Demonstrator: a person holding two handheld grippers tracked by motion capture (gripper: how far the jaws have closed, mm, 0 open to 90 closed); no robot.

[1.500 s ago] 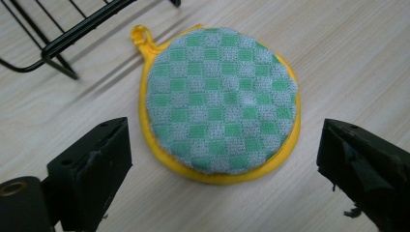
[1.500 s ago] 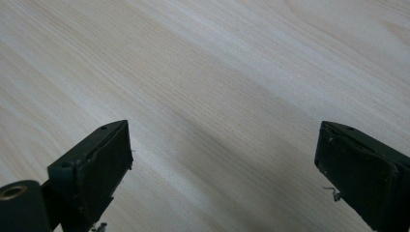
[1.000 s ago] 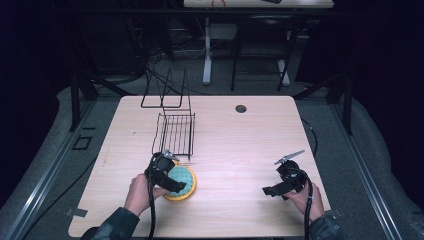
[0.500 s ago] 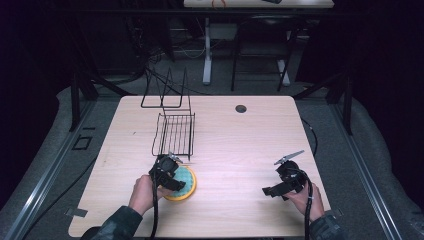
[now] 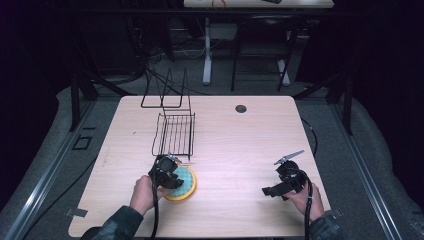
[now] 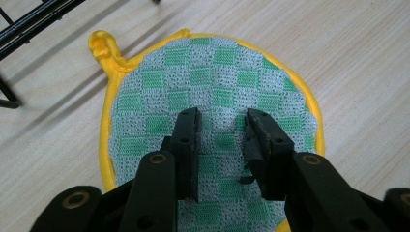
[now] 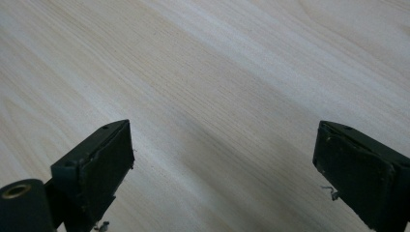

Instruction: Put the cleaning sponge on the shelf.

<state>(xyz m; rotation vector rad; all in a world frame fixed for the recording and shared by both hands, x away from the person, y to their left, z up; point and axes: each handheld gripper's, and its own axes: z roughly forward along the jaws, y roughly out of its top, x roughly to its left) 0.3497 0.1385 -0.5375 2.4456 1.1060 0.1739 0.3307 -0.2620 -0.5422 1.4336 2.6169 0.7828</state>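
My left gripper (image 6: 220, 123), jaws narrowly parted and holding nothing, hovered over the round green-checked, yellow-edged potholder (image 6: 208, 87); gripping its rim seemed wiser. My right gripper (image 7: 225, 169) gaped empty.

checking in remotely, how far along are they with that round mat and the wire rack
Early, it seems. Done: the left gripper is down over the green-checked round mat, jaws part open astride its middle, a fold apparently rising between them. In hand: nothing is lifted; the mat lies flat on the table, near the wire rack, which holds nothing. Left: closing, lifting and any placing. The right gripper is open above bare wood.
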